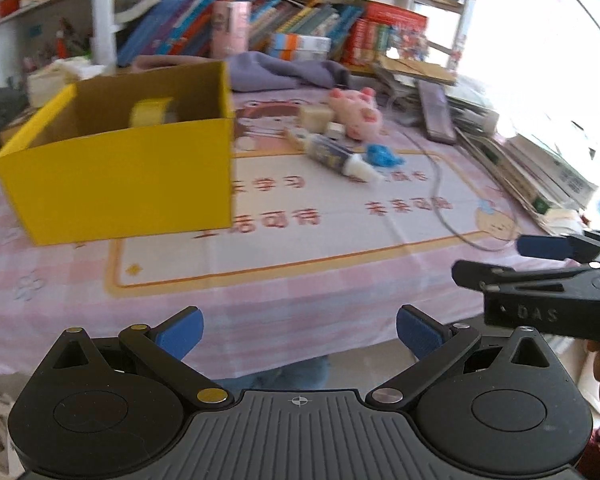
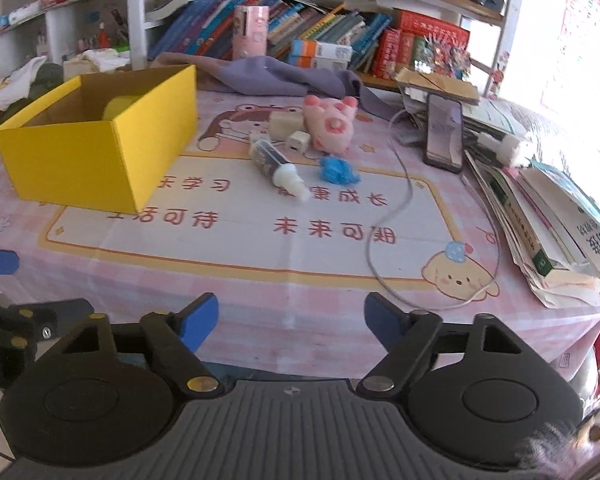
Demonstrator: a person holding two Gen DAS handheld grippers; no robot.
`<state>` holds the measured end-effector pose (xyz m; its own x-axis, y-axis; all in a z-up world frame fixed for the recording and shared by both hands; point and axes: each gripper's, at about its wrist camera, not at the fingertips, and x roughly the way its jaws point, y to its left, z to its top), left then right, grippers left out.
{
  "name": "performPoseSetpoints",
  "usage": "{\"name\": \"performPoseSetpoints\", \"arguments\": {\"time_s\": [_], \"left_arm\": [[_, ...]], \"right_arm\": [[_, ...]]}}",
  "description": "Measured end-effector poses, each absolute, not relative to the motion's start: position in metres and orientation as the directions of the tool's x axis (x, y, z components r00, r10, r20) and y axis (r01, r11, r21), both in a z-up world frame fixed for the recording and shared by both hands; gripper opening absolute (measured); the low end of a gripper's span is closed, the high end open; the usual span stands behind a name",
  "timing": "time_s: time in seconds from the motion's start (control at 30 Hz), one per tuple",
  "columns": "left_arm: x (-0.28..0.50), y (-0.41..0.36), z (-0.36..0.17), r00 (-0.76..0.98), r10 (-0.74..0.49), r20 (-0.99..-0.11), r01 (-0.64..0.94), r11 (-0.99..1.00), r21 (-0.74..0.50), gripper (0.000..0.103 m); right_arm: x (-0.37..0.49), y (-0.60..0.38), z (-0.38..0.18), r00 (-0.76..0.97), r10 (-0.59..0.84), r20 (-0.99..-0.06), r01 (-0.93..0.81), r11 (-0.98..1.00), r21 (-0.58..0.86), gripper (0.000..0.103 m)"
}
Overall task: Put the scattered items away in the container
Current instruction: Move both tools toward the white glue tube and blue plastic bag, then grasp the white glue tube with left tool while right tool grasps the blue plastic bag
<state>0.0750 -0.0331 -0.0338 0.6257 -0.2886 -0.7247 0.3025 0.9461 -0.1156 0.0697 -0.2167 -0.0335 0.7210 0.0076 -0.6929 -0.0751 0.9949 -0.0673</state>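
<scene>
The tabletop (image 2: 260,288) has a pink checked cloth on it. A yellow box (image 2: 100,152) sits open near the left edge, with a roll of yellow tape (image 1: 152,112) inside. Toward the far edge, right of the box, lie a pink pig toy (image 2: 332,124), a glue tube (image 2: 276,160) on its side, a blue crumpled thing (image 2: 338,170) and a small white block (image 2: 299,141). The right gripper (image 2: 291,320) and the left gripper (image 1: 300,336) hang over the near edge. Both have fingers apart, holding nothing.
</scene>
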Motion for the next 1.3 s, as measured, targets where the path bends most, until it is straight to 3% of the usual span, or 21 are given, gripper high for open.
{"name": "performPoseSetpoints", "arguments": {"time_s": [0.33, 0.6, 1.2, 1.3], "left_arm": [[0.096, -0.069, -0.037, 0.614, -0.297, -0.731, 0.346, 0.934, -0.089, 0.103], [0.125, -0.098, -0.032, 0.654, -0.306, -0.691, 0.336, 0.937, -0.097, 0.103], [0.235, -0.134, -0.029, 0.695, -0.115, -0.71, 0.057, 0.993, -0.105, 0.102], [0.252, -0.141, -0.031, 0.688, -0.097, -0.719, 0.032, 0.994, -0.104, 0.097]], "right_arm": [[0.09, -0.244, -0.037, 0.712, 0.011, -0.702, -0.069, 0.996, -0.054, 0.066], [0.125, -0.272, -0.032, 0.714, 0.021, -0.699, -0.082, 0.995, -0.054, 0.053], [0.254, -0.317, -0.035, 0.674, 0.187, -0.715, -0.294, 0.955, -0.028, 0.052], [0.271, -0.317, -0.041, 0.659, 0.222, -0.719, -0.338, 0.941, -0.02, 0.052]]}}
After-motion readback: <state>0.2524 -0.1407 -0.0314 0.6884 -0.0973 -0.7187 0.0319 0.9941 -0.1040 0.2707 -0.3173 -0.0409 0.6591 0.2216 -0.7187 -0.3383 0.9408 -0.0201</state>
